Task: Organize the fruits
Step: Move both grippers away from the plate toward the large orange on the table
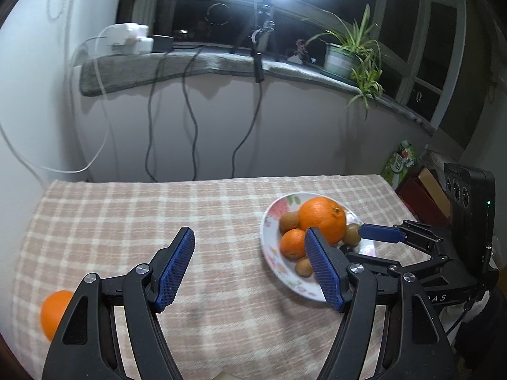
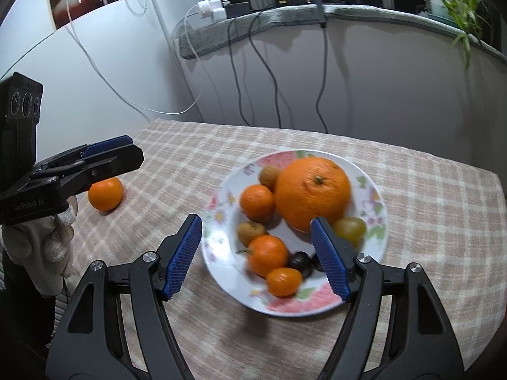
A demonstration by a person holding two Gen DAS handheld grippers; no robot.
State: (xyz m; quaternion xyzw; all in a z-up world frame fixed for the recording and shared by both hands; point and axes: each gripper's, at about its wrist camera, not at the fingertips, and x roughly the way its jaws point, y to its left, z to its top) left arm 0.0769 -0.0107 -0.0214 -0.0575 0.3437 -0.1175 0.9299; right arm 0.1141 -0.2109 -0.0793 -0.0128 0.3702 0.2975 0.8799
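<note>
A floral plate [image 2: 218, 209] [image 1: 269, 253] on the checked tablecloth holds a large orange [image 2: 312, 190] [image 1: 321, 217], small tangerines [image 2: 257, 202], kiwis [image 2: 250, 231], a green grape-like fruit [image 2: 350, 228] and dark fruits [image 2: 299, 261]. One tangerine [image 2: 105, 193] [image 1: 55, 313] lies alone on the cloth at the left. My right gripper [image 2: 256, 253] is open and empty, above the plate's near side. My left gripper [image 1: 250, 269] is open and empty over the cloth, left of the plate; it also shows in the right wrist view [image 2: 107, 155].
The checked tablecloth [image 1: 142, 215] covers the table, which stands against a white wall with hanging cables [image 1: 190, 120]. A ledge behind holds chargers [image 1: 128, 38], a ring-light stand [image 1: 263, 34] and a potted plant [image 1: 351, 53]. Boxes [image 1: 421, 196] stand off the table's right side.
</note>
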